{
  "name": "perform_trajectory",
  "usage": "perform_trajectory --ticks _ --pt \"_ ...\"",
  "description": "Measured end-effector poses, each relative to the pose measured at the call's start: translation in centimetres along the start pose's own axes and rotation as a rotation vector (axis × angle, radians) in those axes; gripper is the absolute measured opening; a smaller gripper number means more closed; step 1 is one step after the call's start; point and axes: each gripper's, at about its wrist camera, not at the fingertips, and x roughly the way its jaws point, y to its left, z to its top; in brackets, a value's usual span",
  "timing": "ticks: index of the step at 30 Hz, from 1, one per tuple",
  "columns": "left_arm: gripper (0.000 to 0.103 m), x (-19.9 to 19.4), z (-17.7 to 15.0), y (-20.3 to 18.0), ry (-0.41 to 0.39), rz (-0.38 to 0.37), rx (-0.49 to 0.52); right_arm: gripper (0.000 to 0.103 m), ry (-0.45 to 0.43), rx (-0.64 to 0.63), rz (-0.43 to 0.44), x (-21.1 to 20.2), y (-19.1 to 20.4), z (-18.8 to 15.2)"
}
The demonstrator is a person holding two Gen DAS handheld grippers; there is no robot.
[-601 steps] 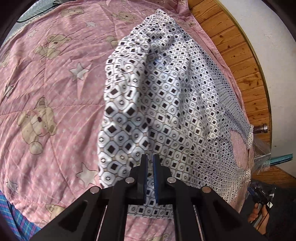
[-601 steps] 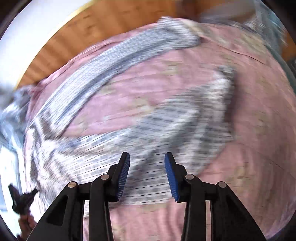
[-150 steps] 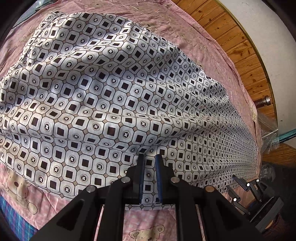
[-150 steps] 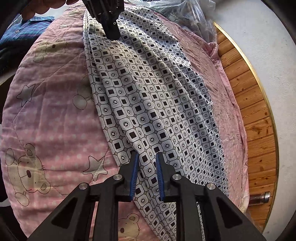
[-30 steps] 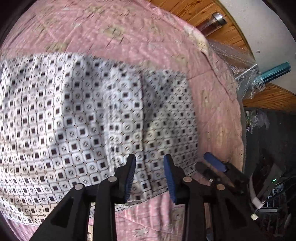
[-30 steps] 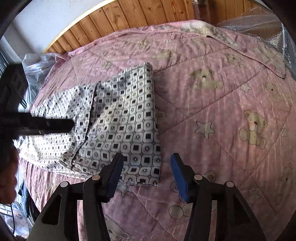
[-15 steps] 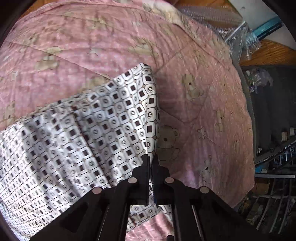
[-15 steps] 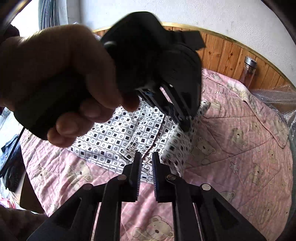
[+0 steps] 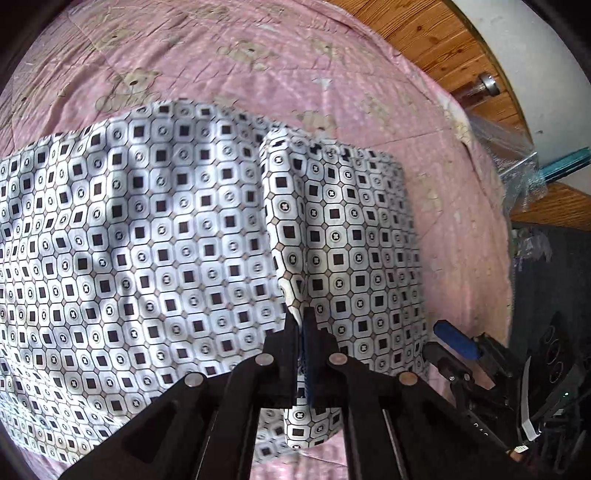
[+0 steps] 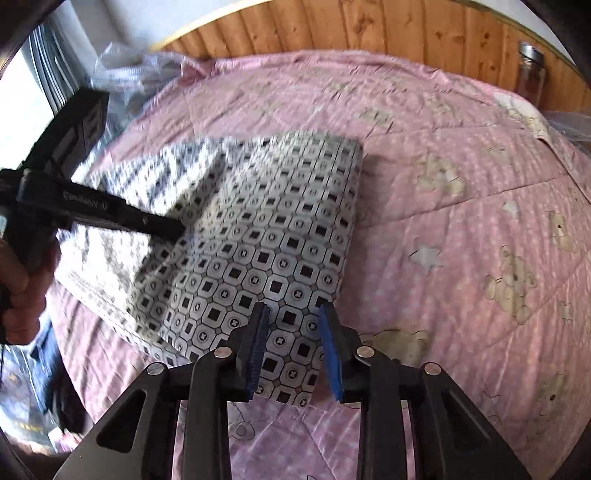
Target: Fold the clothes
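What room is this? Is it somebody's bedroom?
Most likely a bedroom. A pink quilt printed with teddy bears and stars covers what looks like a bed, wooden panelling runs along the wall behind it, and a patterned garment lies on top being folded.

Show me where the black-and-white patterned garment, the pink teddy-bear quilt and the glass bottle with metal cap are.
black-and-white patterned garment [image 10: 266, 236], right wrist view, folded top layer
pink teddy-bear quilt [image 10: 461, 229], right wrist view, bare area
glass bottle with metal cap [image 10: 532, 74], right wrist view, body
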Motion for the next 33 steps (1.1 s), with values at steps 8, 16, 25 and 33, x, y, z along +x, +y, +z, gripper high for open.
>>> perform_trajectory --ticks 8,16,25,33 --pt "0.005 -1.5 -2.9 1.2 -0.068 -0.086 -0.057 0.027 -0.037 -0.054 -0.046 -3.1 0.8 5.6" --pt "0.006 -0.4 -5.4 3.3 -0.059 -0.112 -0.124 0.032 0.083 -0.136 -0.076 2.8 2.0 7.6" --pt "0.007 -4.0 -3.0 6.9 -0.176 -0.087 -0.199 0.034 0.115 -0.151 -0.003 4.8 6.3 8.3" --pt "0.007 -8.1 -9.9 11.5 -0.153 -0.072 -0.233 0.037 0.126 -0.240 0.055 2.7 9.3 1.3"
